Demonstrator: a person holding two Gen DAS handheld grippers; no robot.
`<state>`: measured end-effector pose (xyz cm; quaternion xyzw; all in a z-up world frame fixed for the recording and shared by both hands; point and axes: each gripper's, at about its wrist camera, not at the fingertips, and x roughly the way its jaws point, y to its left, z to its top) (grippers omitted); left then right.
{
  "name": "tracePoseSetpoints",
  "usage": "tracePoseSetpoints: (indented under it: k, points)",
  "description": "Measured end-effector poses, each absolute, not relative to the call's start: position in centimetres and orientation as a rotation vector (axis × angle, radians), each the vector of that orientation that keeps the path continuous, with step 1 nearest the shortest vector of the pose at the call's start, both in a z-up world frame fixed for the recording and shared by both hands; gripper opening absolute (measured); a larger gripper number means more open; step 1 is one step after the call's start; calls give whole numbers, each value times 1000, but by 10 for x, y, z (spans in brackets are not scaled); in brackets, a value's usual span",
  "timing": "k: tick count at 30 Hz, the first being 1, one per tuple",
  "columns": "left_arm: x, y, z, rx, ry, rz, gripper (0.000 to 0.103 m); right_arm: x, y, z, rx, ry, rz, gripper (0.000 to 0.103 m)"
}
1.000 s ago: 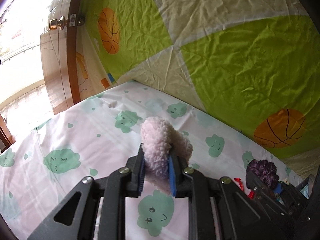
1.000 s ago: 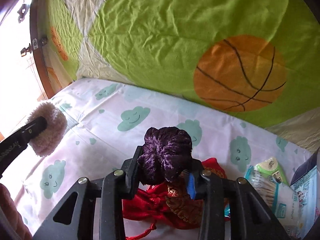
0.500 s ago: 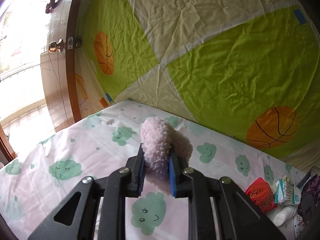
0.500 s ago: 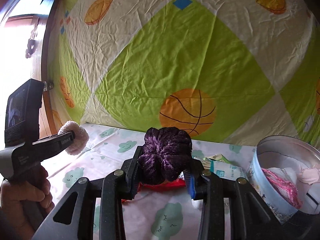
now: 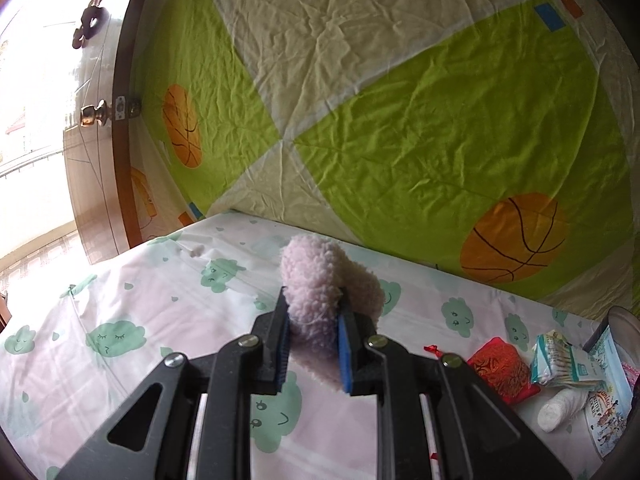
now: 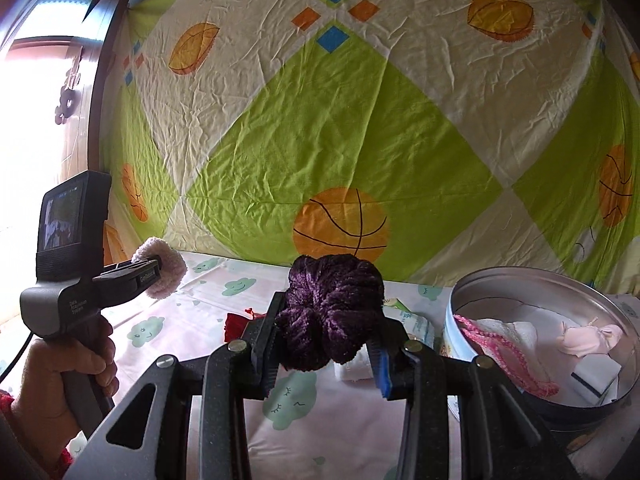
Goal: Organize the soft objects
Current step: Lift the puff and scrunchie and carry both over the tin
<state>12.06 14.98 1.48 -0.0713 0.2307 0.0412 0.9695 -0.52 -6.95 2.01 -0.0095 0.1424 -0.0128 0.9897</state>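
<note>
Jaws, left: closed on a pink fleece scrunchie (image 5: 320,280), which is pinched between the blue pads (image 5: 343,354) of the left gripper (image 5: 313,354); its fluffy top bulges above and past the fingertips, and part of it spills to the right of the right pad.
Jaws, right: closed on a purple scrunchie (image 6: 328,312), which is held partway apart between the fingers of the right gripper (image 6: 326,356); the scrunchie fills the gap and rises above the tips.
Height: both scrunchies are held clear of the sheet (image 5: 120,320), a pale cloth printed with green clouds.
Tin: a round metal tin (image 6: 500,276) stands on the sheet to the right of the purple scrunchie, near it; pink knit, white cloth and a pale pink piece are seen inside.
Other things on the sheet: a red pouch (image 5: 500,368), a packet of cotton swabs (image 5: 560,360) and a white roll (image 5: 560,404) lie close together at the right of the left wrist view.
Hand: a hand (image 6: 60,384) is seen gripping the left gripper's handle at the left of the right wrist view.
Hidden or cut off: the red pouch is mostly covered by the right gripper in the right wrist view; the tin's near edge is cut by the frame; the tin's contents cannot be told apart clearly; the window side at the left is washed out by light.
</note>
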Motion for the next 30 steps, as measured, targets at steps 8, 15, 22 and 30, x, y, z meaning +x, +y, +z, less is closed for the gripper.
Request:
tracePoseSetpoints:
  k: [8,15,22,30]
  points:
    - [111,150,12,-223,486,38,18,-23,-83,19,-13,277,-45,40]
    - [100,138,15,-204,473,27,18,-34,-91,19,-12,275,-57,40]
    - [87,118,18,-173,465,-2,18,-43,-101,20,-24,279,-71,40]
    - [69,93,19,-132,452,-59,18,-53,-120,22,-23,277,-102,40]
